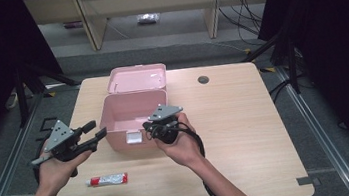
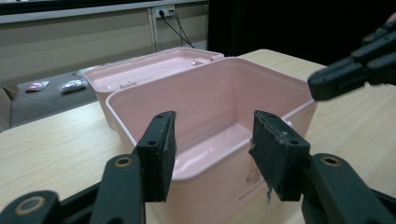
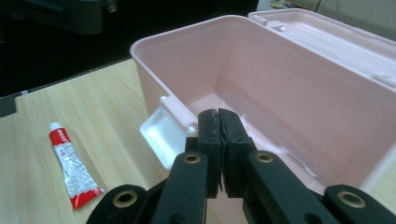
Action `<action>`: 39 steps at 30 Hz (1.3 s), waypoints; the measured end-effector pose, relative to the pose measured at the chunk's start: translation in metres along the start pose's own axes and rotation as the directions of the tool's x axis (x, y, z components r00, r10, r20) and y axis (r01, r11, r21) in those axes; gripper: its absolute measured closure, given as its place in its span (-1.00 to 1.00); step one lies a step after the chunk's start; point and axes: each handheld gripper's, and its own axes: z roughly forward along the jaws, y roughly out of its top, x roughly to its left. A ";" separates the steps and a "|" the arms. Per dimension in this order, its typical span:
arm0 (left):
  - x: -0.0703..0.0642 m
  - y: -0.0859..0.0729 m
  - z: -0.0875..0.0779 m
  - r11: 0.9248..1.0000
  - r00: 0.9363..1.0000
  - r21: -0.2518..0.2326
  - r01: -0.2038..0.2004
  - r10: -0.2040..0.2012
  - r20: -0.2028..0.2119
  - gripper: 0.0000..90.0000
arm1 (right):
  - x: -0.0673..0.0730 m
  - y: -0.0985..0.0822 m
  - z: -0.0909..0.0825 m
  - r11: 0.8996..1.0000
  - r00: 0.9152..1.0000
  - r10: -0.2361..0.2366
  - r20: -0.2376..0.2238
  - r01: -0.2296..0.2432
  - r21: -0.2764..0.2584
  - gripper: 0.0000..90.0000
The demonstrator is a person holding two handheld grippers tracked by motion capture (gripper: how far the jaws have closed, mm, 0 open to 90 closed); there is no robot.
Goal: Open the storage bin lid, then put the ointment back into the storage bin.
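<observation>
A pink box (image 1: pixel 132 119) stood open near the middle of the pale wooden worktop (image 1: pixel 247 134), its lid (image 1: pixel 137 79) thrown back flat behind it toward the far edge. The box was empty inside, and a small white latch tab (image 1: pixel 133 138) hung from its front wall. The left gripper (image 1: pixel 90 133) was held just off the box's left front corner, apart from it, its jaws standing wide with nothing between them; in the left gripper view the two pads (image 2: pixel 161 154) framed the near rim of the box without touching it. The right gripper (image 1: pixel 152 129) sat at the box's right front corner, close over the front rim, its jaws pressed together and holding nothing; in the right gripper view the closed tips (image 3: pixel 218 126) pointed into the box beside the latch. A red and white tube (image 1: pixel 108 179) lay flat on the worktop in front of the box, well short of the near edge, between the two forearms and nearer the left hand (image 1: pixel 57 167). The right half of the worktop was bare wood out to its rounded corner, with a small round cable hole (image 1: pixel 203 80) near the far edge. The strip left of the box was narrow and ended at the worktop's left edge.
</observation>
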 end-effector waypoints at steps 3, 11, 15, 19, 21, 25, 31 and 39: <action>-0.001 -0.004 -0.004 1.000 1.000 0.001 -0.003 0.003 0.017 0.05 | -0.008 -0.002 -0.006 1.000 1.000 -0.005 0.012 0.005 -0.002 0.95; -0.006 -0.011 -0.011 1.000 0.999 -0.001 -0.024 0.024 0.041 0.02 | -0.030 -0.005 -0.019 1.000 0.999 -0.012 0.047 0.011 0.006 0.89; -0.007 -0.014 -0.011 1.000 0.998 0.012 -0.026 0.025 0.061 0.01 | -0.042 -0.003 -0.026 1.000 0.998 -0.018 0.059 0.018 0.009 0.88; -0.008 -0.017 -0.010 0.999 0.997 0.033 -0.015 0.012 0.080 0.02 | -0.051 0.000 -0.033 1.000 0.997 -0.024 0.075 0.023 0.010 0.88; -0.010 -0.018 -0.011 0.999 0.995 0.041 -0.002 -0.002 0.101 0.02 | -0.057 0.003 -0.037 0.999 0.997 -0.029 0.076 0.028 0.017 0.87; -0.010 -0.019 -0.015 0.998 0.991 0.060 -0.026 0.018 0.133 0.06 | -0.062 0.008 -0.044 1.000 0.996 -0.026 0.086 0.026 0.007 0.86; -0.008 -0.022 -0.015 0.995 0.991 0.085 -0.045 0.034 0.131 0.04 | -0.075 0.005 -0.049 0.999 0.996 -0.036 0.087 0.033 0.041 0.84; -0.006 -0.024 -0.012 0.988 0.984 0.134 -0.082 0.058 0.169 0.03 | -0.081 -0.011 -0.053 0.995 0.994 -0.070 0.081 0.064 0.074 0.82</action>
